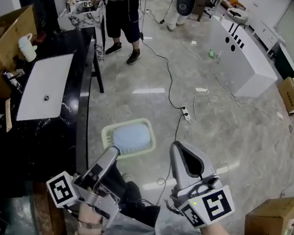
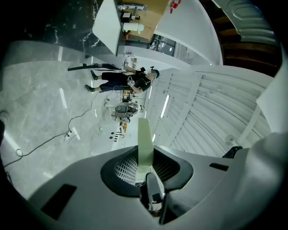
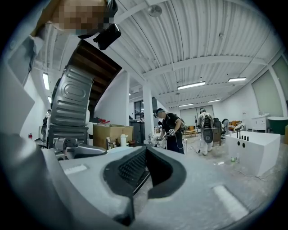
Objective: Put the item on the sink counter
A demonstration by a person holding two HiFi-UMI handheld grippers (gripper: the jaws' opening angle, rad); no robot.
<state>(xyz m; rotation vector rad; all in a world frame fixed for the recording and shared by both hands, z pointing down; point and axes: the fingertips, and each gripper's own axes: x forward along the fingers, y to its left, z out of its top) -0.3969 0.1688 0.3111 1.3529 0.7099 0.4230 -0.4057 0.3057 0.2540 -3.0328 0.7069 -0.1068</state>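
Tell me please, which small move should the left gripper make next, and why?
Probably swing the left gripper leftward over the black counter: its jaws grip the green tray by the rim, over the floor, beside the counter's edge.

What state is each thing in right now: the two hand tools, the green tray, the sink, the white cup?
Left tool: closed on the rim of the green tray.
Right tool: shut, empty.
Green tray: held above the floor, nothing in it.
Sink: basin empty.
White cup: upright on the counter.
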